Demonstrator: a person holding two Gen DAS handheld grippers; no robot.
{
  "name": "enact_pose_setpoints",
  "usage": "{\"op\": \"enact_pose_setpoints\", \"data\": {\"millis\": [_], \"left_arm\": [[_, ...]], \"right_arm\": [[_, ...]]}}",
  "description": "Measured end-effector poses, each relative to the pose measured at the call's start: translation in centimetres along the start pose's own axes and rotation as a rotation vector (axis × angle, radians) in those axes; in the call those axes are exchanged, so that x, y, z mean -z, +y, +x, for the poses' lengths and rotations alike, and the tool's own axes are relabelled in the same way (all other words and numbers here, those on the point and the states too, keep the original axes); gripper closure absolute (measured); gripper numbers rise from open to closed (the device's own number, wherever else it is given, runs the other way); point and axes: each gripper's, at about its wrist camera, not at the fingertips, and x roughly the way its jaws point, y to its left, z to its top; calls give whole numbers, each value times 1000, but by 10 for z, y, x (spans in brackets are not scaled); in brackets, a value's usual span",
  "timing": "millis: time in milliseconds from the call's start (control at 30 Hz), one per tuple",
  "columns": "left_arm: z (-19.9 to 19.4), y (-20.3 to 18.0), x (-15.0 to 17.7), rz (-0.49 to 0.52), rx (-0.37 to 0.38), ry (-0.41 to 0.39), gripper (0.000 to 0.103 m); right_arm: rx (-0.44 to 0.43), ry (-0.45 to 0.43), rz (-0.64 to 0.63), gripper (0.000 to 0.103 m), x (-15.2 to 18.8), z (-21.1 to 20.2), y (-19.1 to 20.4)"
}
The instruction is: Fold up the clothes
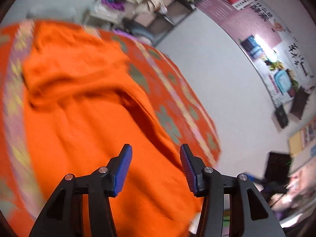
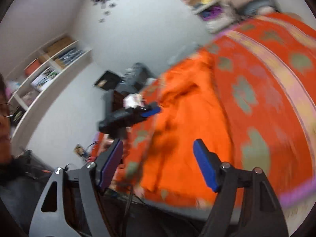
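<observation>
**Ana:** Blue pads first: the left gripper (image 1: 156, 169) stands partly spread with nothing between its pads, and only cloth shows through the gap. Is it holding?

**Ben:** No. Its jaws are clear of the fabric. The orange garment (image 1: 83, 106) lies directly under and ahead of it, spread on the patterned bedspread (image 1: 169, 98), and its length runs away from the fingertips toward the far end of the bed.

**Ana:** And the other hand?

**Ben:** The right gripper (image 2: 158, 165) is wider apart, also empty. From its own view, the garment (image 2: 187, 130) sits ahead and slightly to the right of the fingers, with the near hem just past the tips. The left gripper (image 2: 152, 111) shows farther on, at the garment's left edge.

**Ana:** So which one is closer to the cloth?

**Ben:** My guess is the left, since it hangs right over the body of the garment while the right hovers off the near edge. The pictures are smeared, so I can't tell exactly which fold or sleeve lies beneath.

**Ana:** Next grab?

**Ben:** Probably an edge on each side, pulling across the long axis.
</observation>
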Motion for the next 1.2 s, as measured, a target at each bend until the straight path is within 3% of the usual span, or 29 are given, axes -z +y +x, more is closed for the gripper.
{"op": "enact_pose_setpoints", "data": {"millis": [67, 133, 300, 400, 467, 500, 567, 633, 700, 800, 900, 1000, 1067, 1200], "left_arm": [[25, -12, 20, -22, 6, 59, 53], [47, -18, 37, -27, -14, 104, 53], [67, -28, 71, -14, -92, 138, 53], [66, -34, 75, -18, -81, 125, 53], [68, -37, 75, -32, -60, 137, 53], [69, -38, 75, -37, -49, 144, 53], [69, -40, 74, -33, -31, 163, 53], [69, -35, 70, -47, -26, 188, 53], [68, -26, 67, -80, -12, 206, 53], [60, -11, 59, -176, 50, 178, 53], [50, 0, 44, -256, 101, 124, 53], [45, -2, 22, -256, 74, 85, 51], [52, -8, 2, -229, 35, 100, 46], [70, -22, -43, -166, -32, 110, 45]], "right_arm": [[58, 9, 65, 34, 27, 8, -22], [92, 25, 122, 50, 50, 20, -44], [98, 37, 161, 50, 57, 48, -69], [82, 71, 157, 51, 55, 62, -73], [96, 89, 135, 72, 55, 71, -70], [100, 102, 133, 95, 53, 76, -69], [110, 96, 94, 95, 45, 79, -59], [168, 81, -77, 95, 36, 76, -27], [301, 124, -384, 95, 43, 84, 23], [514, 273, -878, 95, 87, 120, 78], [618, 461, -1196, 95, 139, 159, 84], [661, 522, -1352, 95, 164, 175, 78], [655, 514, -1341, 95, 155, 173, 81], [689, 468, -1286, 95, 131, 158, 80]]}}
